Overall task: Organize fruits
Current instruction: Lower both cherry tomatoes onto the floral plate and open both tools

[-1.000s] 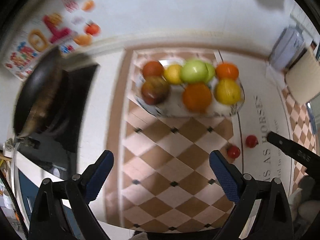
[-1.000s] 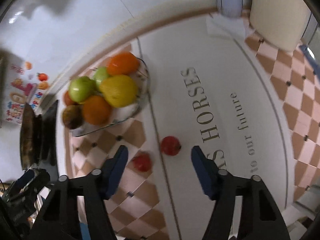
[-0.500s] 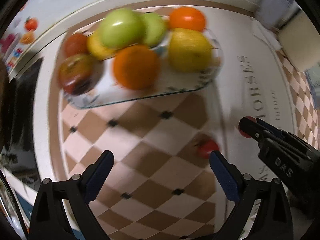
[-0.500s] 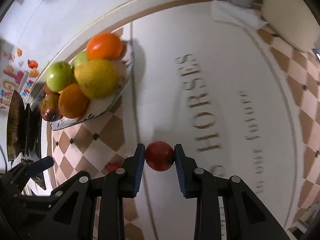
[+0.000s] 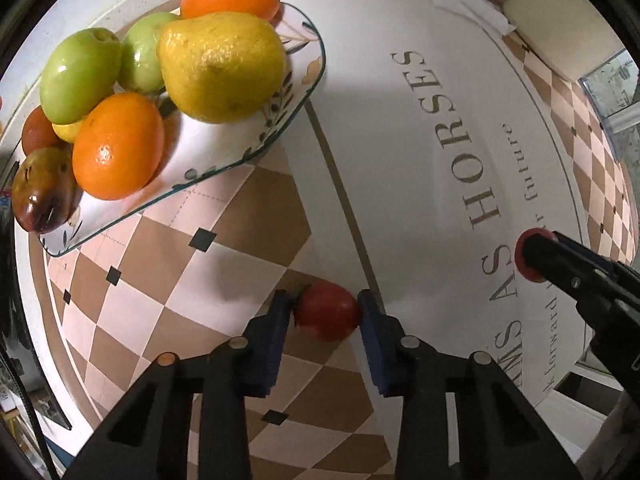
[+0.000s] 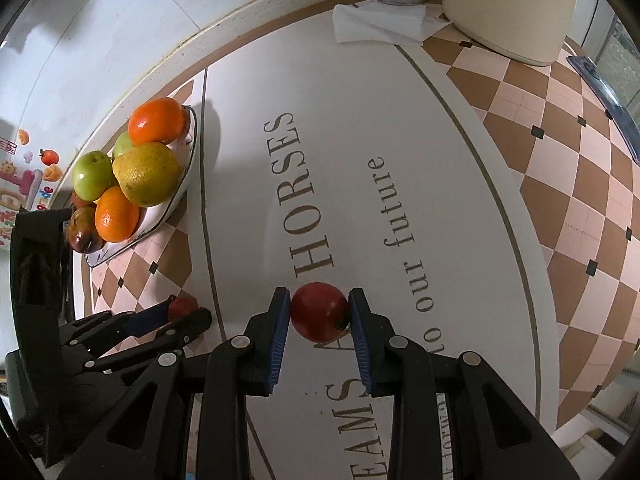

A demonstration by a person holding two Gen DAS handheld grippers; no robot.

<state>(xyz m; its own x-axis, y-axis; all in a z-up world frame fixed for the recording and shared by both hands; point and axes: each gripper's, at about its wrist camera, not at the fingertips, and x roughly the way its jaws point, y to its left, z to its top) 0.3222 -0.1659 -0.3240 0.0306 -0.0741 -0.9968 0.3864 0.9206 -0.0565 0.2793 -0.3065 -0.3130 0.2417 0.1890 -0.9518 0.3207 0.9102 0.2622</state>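
Left gripper (image 5: 326, 312) is clamped on a small red fruit (image 5: 327, 316), blue pads touching both sides, over the checkered part of the counter mat (image 5: 192, 280). Right gripper (image 6: 319, 314) grasps a second small red fruit (image 6: 319, 312) in the same manner, above the white lettered band of the mat, just below the printed word "HORSES" (image 6: 308, 196). Whether either fruit is lifted off the counter cannot be told. Beyond, a glass plate (image 5: 256, 136) with a leaf pattern carries the piled fruit: two oranges (image 5: 118, 146), two green apples (image 5: 80, 74), a large yellow citrus (image 5: 222, 64) and a brownish pear (image 5: 42, 196). A folded white cloth (image 6: 380, 24) lies near the wall.
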